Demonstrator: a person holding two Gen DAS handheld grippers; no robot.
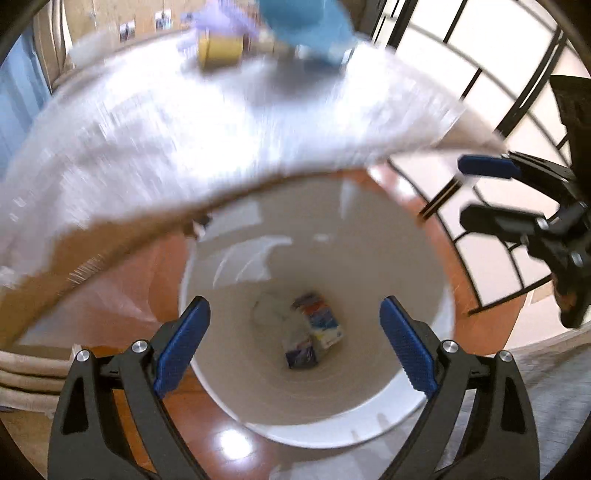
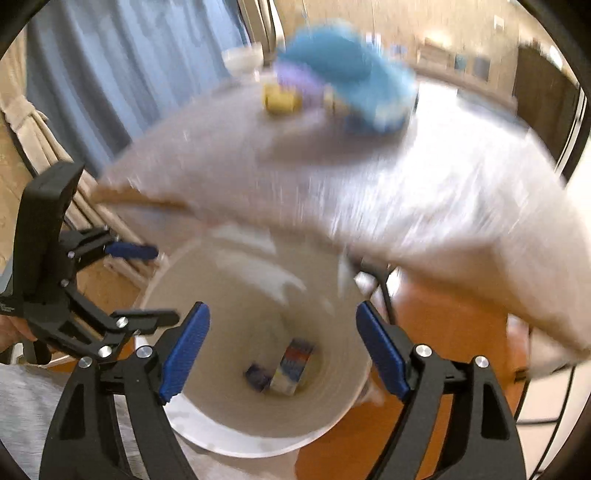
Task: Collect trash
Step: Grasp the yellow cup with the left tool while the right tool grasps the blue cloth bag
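A white round bin (image 1: 424,398) stands on the wood floor below both grippers. It also shows in the right wrist view (image 2: 229,443). At its bottom lie colourful wrappers (image 1: 317,336) and crumpled white paper (image 1: 269,314); the wrappers show in the right wrist view (image 2: 291,369) too. My left gripper (image 1: 295,343) is open and empty above the bin mouth. My right gripper (image 2: 282,347) is open and empty above the same bin. Each gripper shows in the other's view, the right one (image 1: 487,192) open, the left one (image 2: 147,284) open.
A table with a white cloth (image 1: 184,140) lies beyond the bin, blurred. On it sit a yellow tape roll (image 1: 219,50), a purple object (image 1: 221,18) and a blue object (image 1: 306,26). The same table (image 2: 443,192) shows in the right wrist view. Blue curtains (image 2: 122,74) hang at the left.
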